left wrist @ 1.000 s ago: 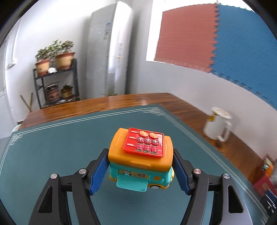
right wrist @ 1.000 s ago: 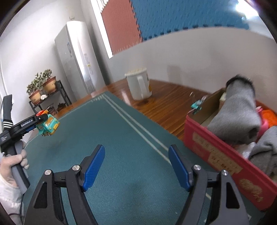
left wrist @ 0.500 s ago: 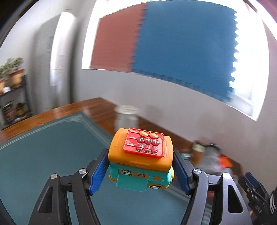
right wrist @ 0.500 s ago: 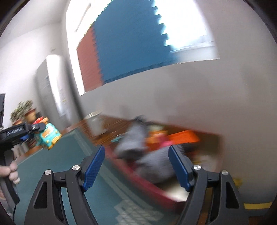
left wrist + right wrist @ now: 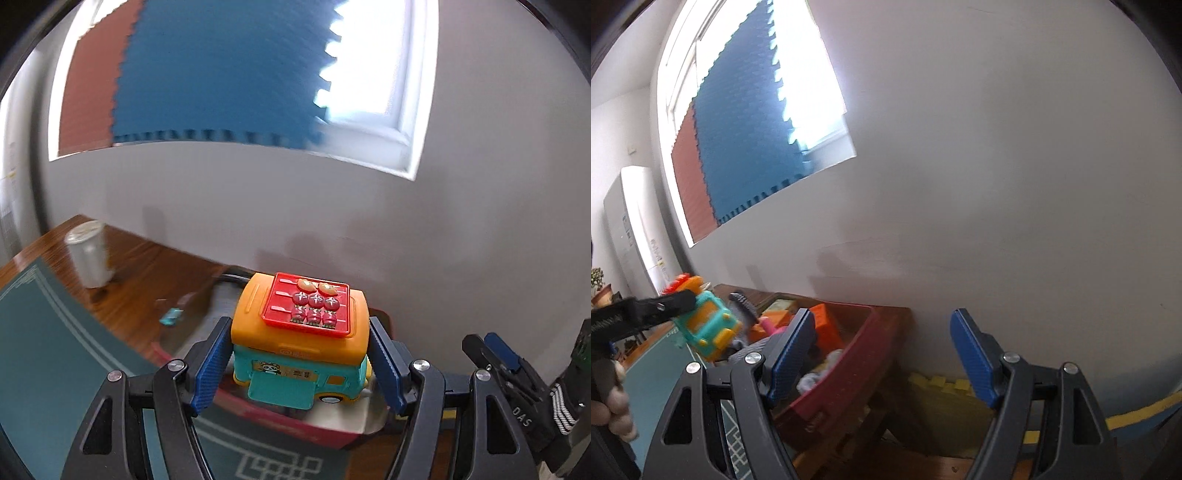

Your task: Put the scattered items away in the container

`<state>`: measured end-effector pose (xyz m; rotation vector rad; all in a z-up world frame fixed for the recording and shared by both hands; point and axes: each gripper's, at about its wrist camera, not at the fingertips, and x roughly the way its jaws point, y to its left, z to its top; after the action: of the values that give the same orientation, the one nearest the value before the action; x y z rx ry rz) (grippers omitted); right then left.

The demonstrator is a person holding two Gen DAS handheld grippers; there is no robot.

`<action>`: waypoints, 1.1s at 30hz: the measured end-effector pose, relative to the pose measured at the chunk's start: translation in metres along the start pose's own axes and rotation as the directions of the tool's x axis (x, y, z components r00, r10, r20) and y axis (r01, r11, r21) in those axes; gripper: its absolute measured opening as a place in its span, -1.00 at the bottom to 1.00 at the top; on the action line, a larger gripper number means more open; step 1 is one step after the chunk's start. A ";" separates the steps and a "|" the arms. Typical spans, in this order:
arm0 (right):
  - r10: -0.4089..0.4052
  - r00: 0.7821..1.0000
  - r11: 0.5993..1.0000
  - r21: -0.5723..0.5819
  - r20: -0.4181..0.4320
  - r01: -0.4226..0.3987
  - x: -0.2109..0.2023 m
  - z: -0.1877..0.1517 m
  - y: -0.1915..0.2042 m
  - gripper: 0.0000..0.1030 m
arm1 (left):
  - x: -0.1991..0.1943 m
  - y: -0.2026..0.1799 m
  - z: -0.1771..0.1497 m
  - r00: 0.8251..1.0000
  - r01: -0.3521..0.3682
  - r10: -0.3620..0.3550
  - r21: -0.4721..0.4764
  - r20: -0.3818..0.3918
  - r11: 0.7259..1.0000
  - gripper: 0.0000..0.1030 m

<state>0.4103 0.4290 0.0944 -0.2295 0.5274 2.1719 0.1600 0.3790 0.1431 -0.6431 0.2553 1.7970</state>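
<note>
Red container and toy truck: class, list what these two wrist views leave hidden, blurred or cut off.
- Red container: left wrist view, the toy truck and left gripper hide its inside.
- Contents: right wrist view, partly behind a finger of the right gripper; blurred.
- Small teal item on the table: motion blur, unidentifiable.
- Truck's height above the box: unclear.

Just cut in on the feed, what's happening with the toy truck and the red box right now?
The left gripper is shut on the toy truck, an orange and teal food van, and holds it in the air at the near edge of the red box. The box already holds grey cloth and some orange and pink items. The right gripper is open and empty beside it. The truck has not been let go.
</note>
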 end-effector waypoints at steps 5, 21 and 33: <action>-0.006 1.000 1.000 0.011 -0.009 0.006 0.002 -0.001 -0.010 0.54 | 0.032 -0.024 -0.013 0.998 0.012 -0.009 0.054 -0.068 0.998 0.40; 0.035 0.998 0.999 -0.014 -0.043 -0.036 0.004 -0.002 -0.012 0.55 | 0.043 -0.030 -0.032 0.987 0.043 -0.033 0.061 -0.155 0.997 0.46; 0.089 0.990 0.995 -0.028 -0.111 -0.092 0.000 -0.002 0.002 0.67 | 0.005 -0.025 -0.032 0.994 0.052 -0.047 0.046 -0.100 0.998 0.57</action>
<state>0.4082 0.4274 0.0936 -0.3512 0.5735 2.2671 0.1917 0.3760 0.1175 -0.6993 0.3461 1.7090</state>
